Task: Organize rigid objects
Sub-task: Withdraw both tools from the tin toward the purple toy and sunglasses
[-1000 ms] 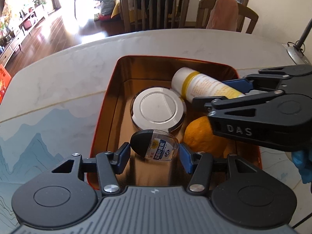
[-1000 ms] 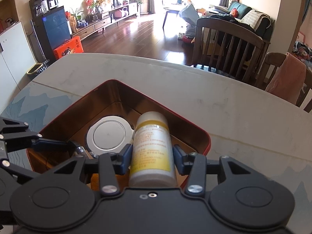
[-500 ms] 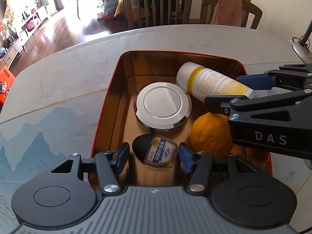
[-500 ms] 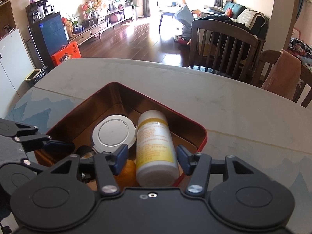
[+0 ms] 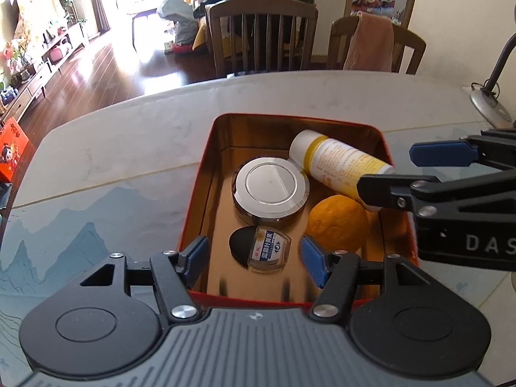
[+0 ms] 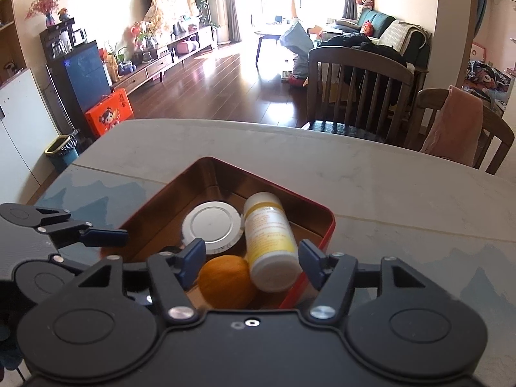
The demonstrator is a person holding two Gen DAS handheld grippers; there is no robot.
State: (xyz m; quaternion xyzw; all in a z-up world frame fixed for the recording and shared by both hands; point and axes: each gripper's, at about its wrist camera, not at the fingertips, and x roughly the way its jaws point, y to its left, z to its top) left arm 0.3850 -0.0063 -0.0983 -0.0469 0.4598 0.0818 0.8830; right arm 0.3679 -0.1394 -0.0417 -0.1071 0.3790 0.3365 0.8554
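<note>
A red tin box (image 5: 206, 174) with a shiny gold inside is seen on the pale tabletop (image 5: 129, 148). Four things are laid in it. A round silver tin (image 5: 270, 188) is placed near the middle. A white and yellow bottle (image 5: 338, 164) is laid on its side, with one end against the round tin and the other end leaned up on the orange (image 5: 337, 222). A small clear bottle with a black cap (image 5: 259, 248) is laid flat at the near end, just beside the orange. The left tool (image 5: 253, 258) is held over the near edge of the box with its blue fingers (image 5: 196, 253) wide apart, and nothing is gripped. The right tool (image 6: 251, 262) is held over the other side, its fingers also spread wide, with the orange (image 6: 225, 282) and the bottle's end (image 6: 274, 272) seen between them but not squeezed.
</note>
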